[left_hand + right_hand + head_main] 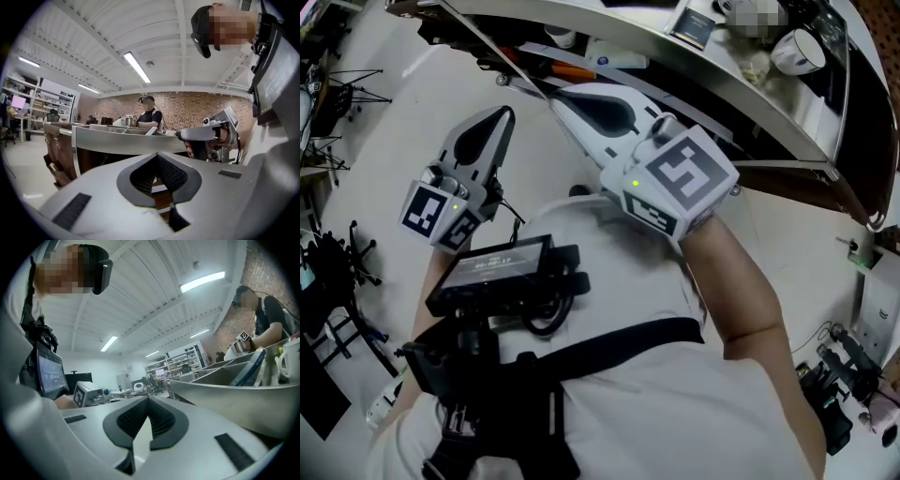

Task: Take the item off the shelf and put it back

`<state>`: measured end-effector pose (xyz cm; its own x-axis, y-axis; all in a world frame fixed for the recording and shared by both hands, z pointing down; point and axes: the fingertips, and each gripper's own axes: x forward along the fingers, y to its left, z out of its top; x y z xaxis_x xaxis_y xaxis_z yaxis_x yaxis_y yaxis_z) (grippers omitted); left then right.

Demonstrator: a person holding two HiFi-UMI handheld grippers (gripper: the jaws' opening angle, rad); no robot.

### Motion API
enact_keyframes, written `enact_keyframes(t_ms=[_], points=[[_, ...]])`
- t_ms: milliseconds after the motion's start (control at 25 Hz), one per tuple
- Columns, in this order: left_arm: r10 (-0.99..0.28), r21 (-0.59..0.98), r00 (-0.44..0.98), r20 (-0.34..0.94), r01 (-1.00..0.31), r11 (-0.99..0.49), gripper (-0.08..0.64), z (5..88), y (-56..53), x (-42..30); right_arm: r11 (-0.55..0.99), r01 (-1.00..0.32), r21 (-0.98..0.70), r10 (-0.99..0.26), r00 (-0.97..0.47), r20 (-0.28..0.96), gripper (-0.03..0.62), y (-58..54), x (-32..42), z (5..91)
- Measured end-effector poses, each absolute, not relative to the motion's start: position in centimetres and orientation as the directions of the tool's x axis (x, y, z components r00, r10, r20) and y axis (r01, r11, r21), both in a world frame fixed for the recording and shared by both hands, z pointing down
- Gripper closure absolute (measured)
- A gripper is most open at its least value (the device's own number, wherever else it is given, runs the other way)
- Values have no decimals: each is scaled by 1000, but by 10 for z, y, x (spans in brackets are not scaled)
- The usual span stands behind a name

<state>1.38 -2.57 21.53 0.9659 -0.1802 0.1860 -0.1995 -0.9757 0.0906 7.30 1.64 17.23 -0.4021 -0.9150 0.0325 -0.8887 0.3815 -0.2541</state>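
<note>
shelf: grey, curves across the top, 12 to 2 o'clock | right gripper: middle, points to 11 o'clock, jaws together, holds nothing | left gripper: 9 o'clock, jaws together, holds nothing | white mug: on the shelf, 1 o'clock

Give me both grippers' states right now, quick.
White left gripper: closed, jaws together, nothing held.
White right gripper: closed, jaws together, nothing held.
</note>
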Motion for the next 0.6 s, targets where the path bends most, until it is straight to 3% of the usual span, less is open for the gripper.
enact_keyframes(t_ms=[600], points=[[-163,88,966,198,-183,-979,552,213,-27,15,434,-875,-215,-888,-455,60,588,4,59,190]])
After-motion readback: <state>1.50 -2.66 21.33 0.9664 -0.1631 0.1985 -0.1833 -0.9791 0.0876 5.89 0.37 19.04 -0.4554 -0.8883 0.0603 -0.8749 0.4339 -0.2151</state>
